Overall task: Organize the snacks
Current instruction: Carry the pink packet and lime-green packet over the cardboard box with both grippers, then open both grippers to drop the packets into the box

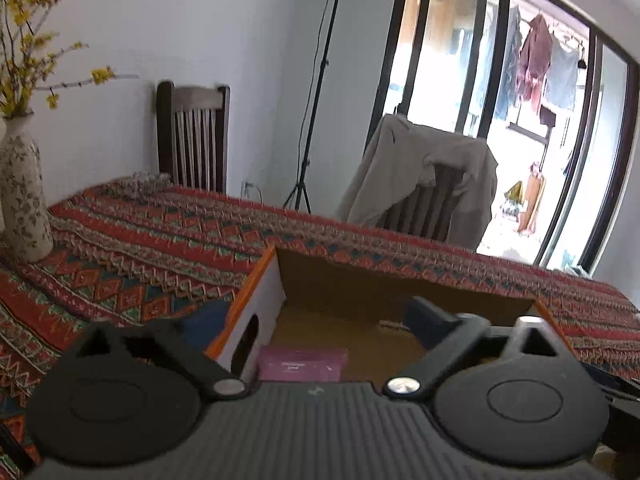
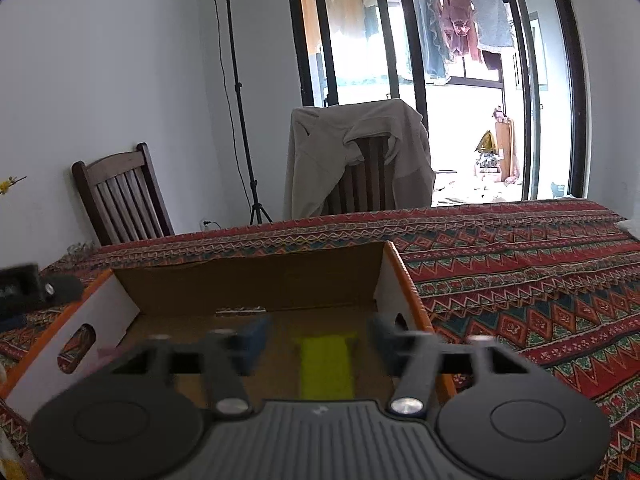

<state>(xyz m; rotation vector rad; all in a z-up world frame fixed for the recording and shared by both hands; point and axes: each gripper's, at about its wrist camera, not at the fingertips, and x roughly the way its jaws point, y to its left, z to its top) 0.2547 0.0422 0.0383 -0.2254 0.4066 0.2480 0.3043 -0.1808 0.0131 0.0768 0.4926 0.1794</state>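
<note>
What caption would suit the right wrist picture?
Open right gripper poised above a yellow-green snack packet lying inside the cardboard box.

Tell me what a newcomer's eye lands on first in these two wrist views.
First the open cardboard box with orange edges, in the middle of the red patterned tablecloth. Inside it a yellow-green packet lies between the open fingers of the right gripper, and a purple packet lies by the box's left wall, in front of the open left gripper. Behind, a beige jacket drapes a chair.

Left hand-held gripper (image 1: 312, 332) jaws spread wide, right hand-held gripper (image 2: 318, 340) jaws apart, both angled downward
</note>
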